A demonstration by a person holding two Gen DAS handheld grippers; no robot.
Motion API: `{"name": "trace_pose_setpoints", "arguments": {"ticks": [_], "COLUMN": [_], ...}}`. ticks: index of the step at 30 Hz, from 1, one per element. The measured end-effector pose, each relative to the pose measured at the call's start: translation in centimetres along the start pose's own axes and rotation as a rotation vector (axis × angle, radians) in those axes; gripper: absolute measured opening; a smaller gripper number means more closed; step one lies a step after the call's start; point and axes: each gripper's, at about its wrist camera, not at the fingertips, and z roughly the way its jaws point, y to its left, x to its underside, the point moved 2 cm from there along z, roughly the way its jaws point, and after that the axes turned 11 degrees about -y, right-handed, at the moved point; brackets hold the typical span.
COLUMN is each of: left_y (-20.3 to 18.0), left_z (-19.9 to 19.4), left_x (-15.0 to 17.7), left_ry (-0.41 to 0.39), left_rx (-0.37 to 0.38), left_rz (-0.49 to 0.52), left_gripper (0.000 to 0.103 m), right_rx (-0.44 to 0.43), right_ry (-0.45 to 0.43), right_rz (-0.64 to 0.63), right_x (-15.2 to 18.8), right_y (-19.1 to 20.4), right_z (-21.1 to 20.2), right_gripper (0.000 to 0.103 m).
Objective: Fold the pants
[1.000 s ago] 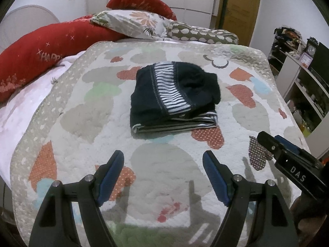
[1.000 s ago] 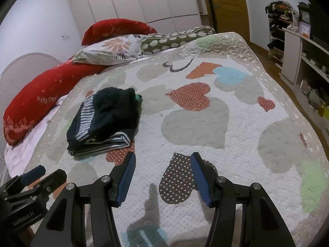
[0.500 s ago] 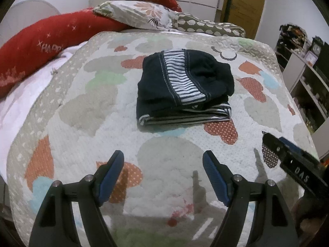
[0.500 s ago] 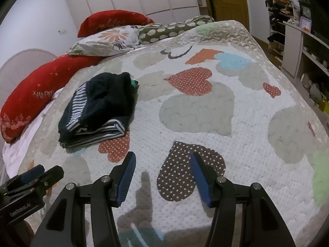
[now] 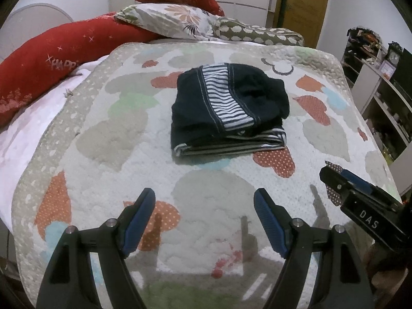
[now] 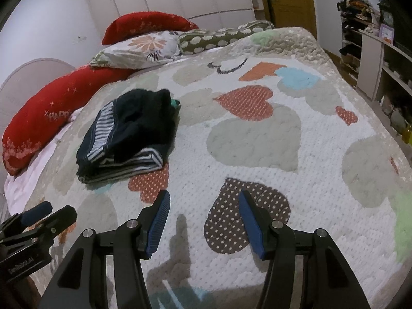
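Dark navy pants (image 5: 226,110) with a white-striped band lie folded in a compact stack on the heart-patterned quilt (image 5: 108,154); the right wrist view has them (image 6: 128,134) at mid left. My left gripper (image 5: 204,200) hovers over the quilt short of the stack, open, nothing between its blue pads. To the right of the pants, my right gripper (image 6: 204,202) hangs over a brown dotted heart, open and empty too. Each gripper appears at the edge of the other's view: the right one (image 5: 345,180), the left one (image 6: 51,211).
Red bolsters (image 5: 51,59), a floral pillow (image 5: 175,19) and a green spotted cushion (image 5: 257,34) line the head of the bed. Shelves (image 5: 381,95) with small items stand along the right wall. A wooden door (image 5: 303,7) is behind. The quilt's near edge drops off below the grippers.
Both views shifted slightly: the pants dipped lower in frame half a second ago, then returned upward. The stack itself has not moved and both grippers stay open.
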Motion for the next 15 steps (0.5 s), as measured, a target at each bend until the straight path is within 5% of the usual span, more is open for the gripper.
{"name": "trace_pose_setpoints", "arguments": {"ticks": [15], "left_y": [1.00], "left_z": [0.28], "left_x": [-0.22], "left_ry": [0.006], "left_rx": [0.002], "left_rz": [-0.018], "left_gripper": [0.078], "right_rx": [0.005], "right_ry": [0.013], "right_rz": [0.003], "right_x": [-0.16], "right_y": [-0.07], "right_z": [0.43], "right_gripper": [0.060]}}
